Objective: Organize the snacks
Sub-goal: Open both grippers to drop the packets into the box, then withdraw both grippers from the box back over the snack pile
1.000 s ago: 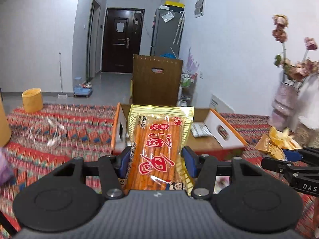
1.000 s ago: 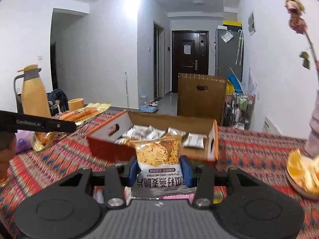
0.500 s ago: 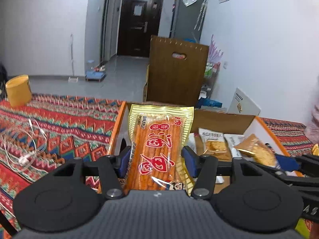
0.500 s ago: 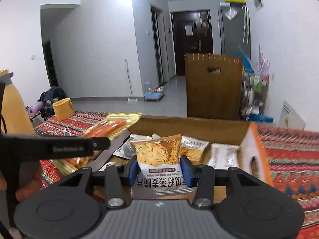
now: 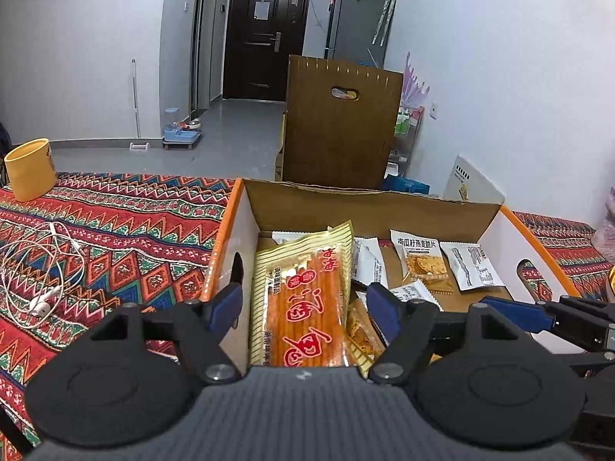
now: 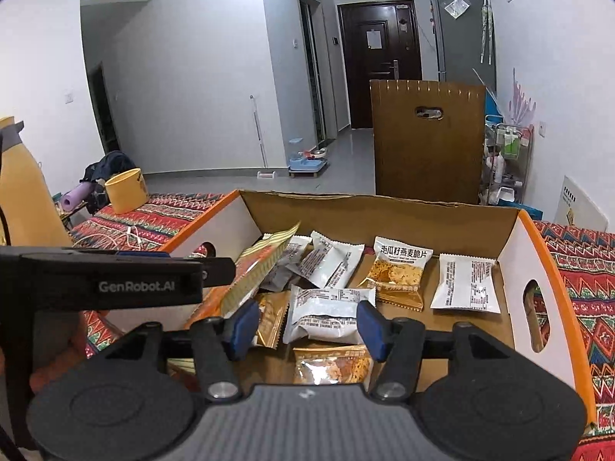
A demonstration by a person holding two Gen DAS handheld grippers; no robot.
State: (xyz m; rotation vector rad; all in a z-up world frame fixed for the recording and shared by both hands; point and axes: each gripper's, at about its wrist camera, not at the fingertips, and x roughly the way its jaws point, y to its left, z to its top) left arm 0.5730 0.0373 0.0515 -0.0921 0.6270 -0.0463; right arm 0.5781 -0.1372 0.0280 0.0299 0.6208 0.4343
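Having just spread their jaws, both grippers grip nothing, their packets dropped in the box.

The left gripper, at the left of the right wrist view, carries the white brand "GenRobot.AI". A snack packet in the middle of the cardboard box reads "南瓜籽燕麦脆片". The long orange packet shows big red Chinese characters that I cannot read.
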